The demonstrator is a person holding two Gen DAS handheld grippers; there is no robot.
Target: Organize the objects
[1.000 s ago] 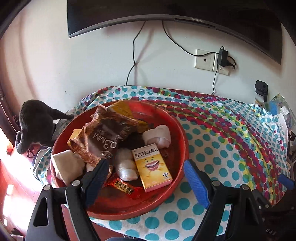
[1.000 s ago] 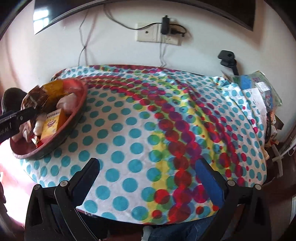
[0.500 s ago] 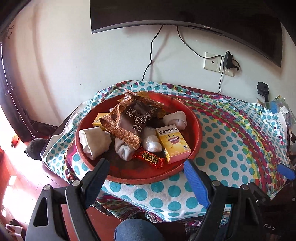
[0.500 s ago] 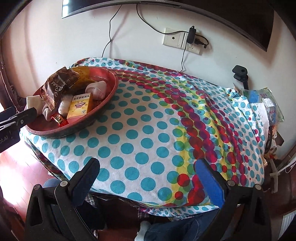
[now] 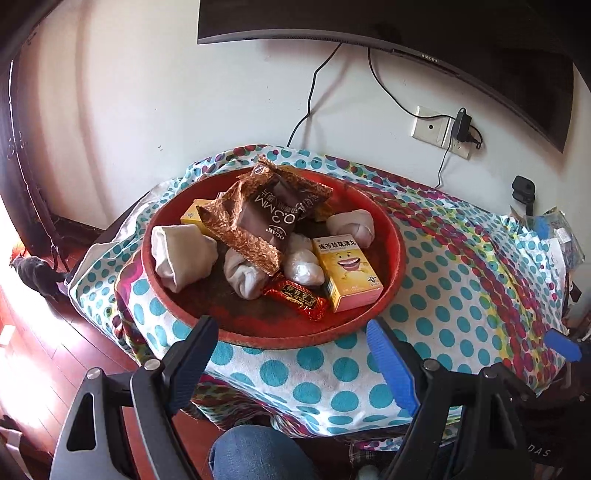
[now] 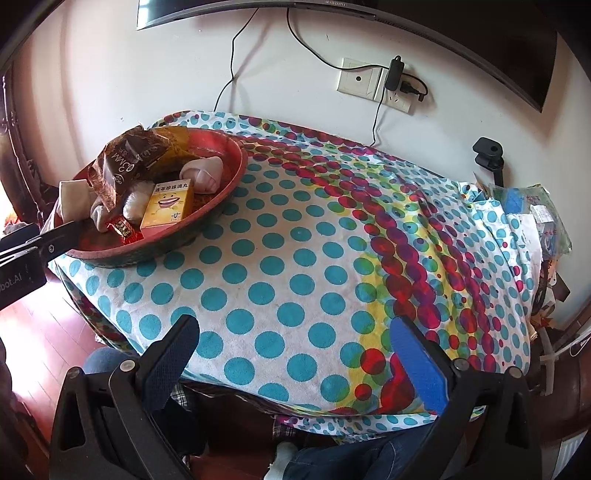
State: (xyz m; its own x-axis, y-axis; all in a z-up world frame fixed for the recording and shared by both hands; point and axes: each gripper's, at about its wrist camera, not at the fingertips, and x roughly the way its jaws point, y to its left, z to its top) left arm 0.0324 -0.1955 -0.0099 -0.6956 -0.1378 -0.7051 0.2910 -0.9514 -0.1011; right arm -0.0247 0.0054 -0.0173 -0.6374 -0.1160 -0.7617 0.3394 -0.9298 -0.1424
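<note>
A round red tray (image 5: pixel 395 254) (image 6: pixel 236 177) sits at the left end of a table under a dotted cloth (image 6: pixel 295 258). In it lie a brown snack bag (image 5: pixel 266 218) (image 6: pixel 122 166), a yellow box with a smiling face (image 5: pixel 349 273) (image 6: pixel 168 205), a small red wrapped candy (image 5: pixel 295 297) (image 6: pixel 122 227), a second yellow box (image 5: pixel 192 216) half hidden, and several rolled pale socks (image 5: pixel 181 251) (image 6: pixel 205 173). My left gripper (image 5: pixel 291 334) hovers open just short of the tray's near rim, nothing between its fingers. My right gripper (image 6: pixel 291 334) stands open over the cloth's near edge.
A TV (image 5: pixel 406 29) hangs on the wall above a socket with a plugged charger (image 6: pixel 393 77). Clutter of papers and packets (image 6: pixel 535 210) lines the table's right edge. A dark cat (image 5: pixel 37 271) stands on the wooden floor at the left. A person's knee in jeans (image 5: pixel 258 454) is below.
Both views have pulled back from the table, so the tray looks farther and more whole. The cat has moved from beside the tray to the floor at the left.
</note>
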